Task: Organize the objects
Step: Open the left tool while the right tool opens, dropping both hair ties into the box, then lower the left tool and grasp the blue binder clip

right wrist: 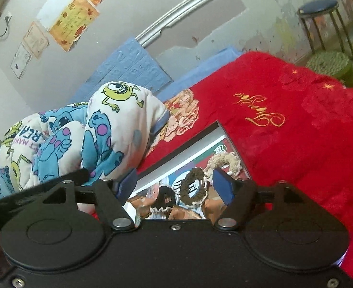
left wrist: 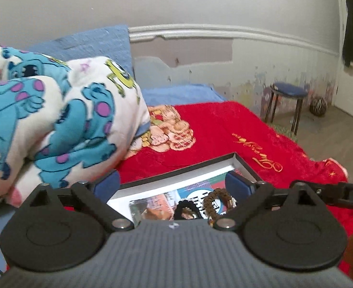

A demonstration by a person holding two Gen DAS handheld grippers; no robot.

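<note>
A black-rimmed tray [left wrist: 244,162] with a picture inside lies on the red blanket [left wrist: 224,129]. In the left wrist view a brown hair tie [left wrist: 216,202] and a black one [left wrist: 184,210] lie in it. In the right wrist view the tray [right wrist: 220,126] holds a cream hair tie [right wrist: 225,159], a dark brown one [right wrist: 193,187] and a black one [right wrist: 164,198]. My left gripper [left wrist: 172,184] is open above the tray's near end. My right gripper [right wrist: 174,183] is open, its fingers either side of the dark brown tie.
A bunched cartoon-print quilt [left wrist: 56,120] lies on the bed to the left of the tray. A blue-topped stool [left wrist: 288,93] and a striped ball [left wrist: 318,105] stand on the floor beyond the bed's right edge. The wall runs behind.
</note>
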